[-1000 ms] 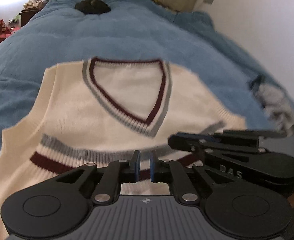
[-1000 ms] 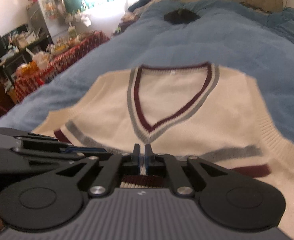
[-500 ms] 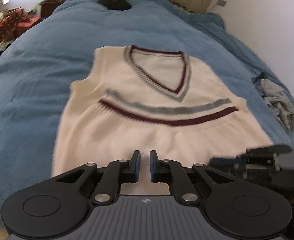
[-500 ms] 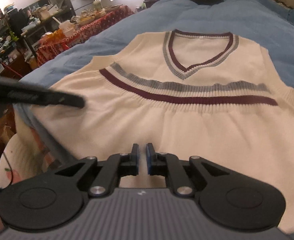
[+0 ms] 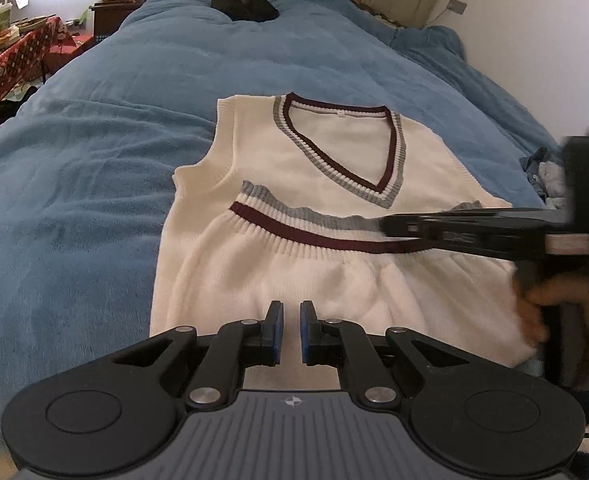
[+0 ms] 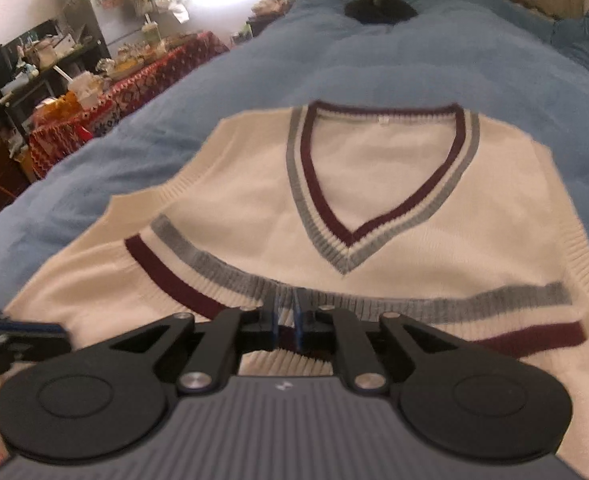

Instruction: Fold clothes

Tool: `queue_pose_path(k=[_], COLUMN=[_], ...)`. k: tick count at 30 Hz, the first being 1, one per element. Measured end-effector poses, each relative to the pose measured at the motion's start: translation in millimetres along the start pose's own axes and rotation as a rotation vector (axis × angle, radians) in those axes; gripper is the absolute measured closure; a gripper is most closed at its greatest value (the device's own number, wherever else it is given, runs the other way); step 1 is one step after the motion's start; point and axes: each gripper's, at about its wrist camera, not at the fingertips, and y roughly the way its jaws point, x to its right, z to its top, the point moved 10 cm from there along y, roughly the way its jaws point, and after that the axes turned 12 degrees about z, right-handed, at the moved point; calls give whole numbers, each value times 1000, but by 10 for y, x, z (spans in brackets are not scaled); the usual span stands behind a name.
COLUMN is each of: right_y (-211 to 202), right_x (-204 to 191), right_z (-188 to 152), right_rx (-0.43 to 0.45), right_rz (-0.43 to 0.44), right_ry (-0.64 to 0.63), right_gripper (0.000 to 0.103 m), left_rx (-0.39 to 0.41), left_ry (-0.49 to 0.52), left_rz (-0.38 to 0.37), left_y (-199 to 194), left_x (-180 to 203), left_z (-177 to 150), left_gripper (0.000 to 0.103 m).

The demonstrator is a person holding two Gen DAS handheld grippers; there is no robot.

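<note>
A cream knitted vest (image 5: 334, 184) with maroon and grey stripes is lying on a blue bed cover (image 5: 74, 200), its lower half folded up so the striped hem is sitting just below the V-neck. The left gripper (image 5: 291, 330) is hovering over the near folded edge, its blue-padded fingers (image 5: 276, 326) standing almost together with a narrow gap and nothing between them. The right gripper (image 6: 287, 320) is reaching over the striped hem band, its fingers (image 6: 299, 322) nearly closed with a slim gap and gripping nothing that I can make out.
</note>
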Motion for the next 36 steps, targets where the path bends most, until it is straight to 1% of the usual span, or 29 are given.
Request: queue_pose_path(k=[3, 8, 11, 15, 18, 19, 20, 21, 23, 26, 28, 33, 36], right_y=[-258, -762, -1034, -1326, -1440, -1444, -1440, -1427, -1358, -1200, -1078, -824, -815], right_x=[-27, 48, 173, 433, 628, 681, 734, 785, 876, 953, 985, 1079, 1077], right_z=[-57, -318, -476, -600, -643, -649, -654, -658, -654, -594, -490, -202, -58], right_rx=[20, 26, 24, 38, 38, 35, 32, 28, 20, 6, 7, 48, 76], right_rz=[-3, -28, -62, -134, -176, -189, -200, -208, -213, -209, -202, -175, -167], right_ry=[-17, -2, 18, 52, 71, 67, 66, 66, 72, 42, 14, 49, 52], right_gripper=[92, 92, 92, 92, 92, 92, 89, 88, 88, 89, 89, 89, 88], left_rx=[-2, -28, -60, -60, -50, -38, -27, -20, -12, -13, -22, -56, -66], left_ry=[13, 34, 52, 77, 74, 75, 78, 80, 81, 69, 61, 51, 60], left_rz=[22, 34, 22, 26, 28, 23, 17, 14, 13, 21, 24, 37, 42], left_y=[113, 424, 597, 727, 701, 652, 595, 540, 433, 284, 192, 47, 71], left_x=[-12, 33, 105, 187, 213, 225, 232, 233, 208, 123, 67, -38, -50], left_z=[78, 269, 364, 497, 579, 600, 613, 611, 589, 507, 416, 186, 134], left_gripper=[95, 95, 95, 95, 95, 95, 95, 95, 91, 91, 91, 91, 91])
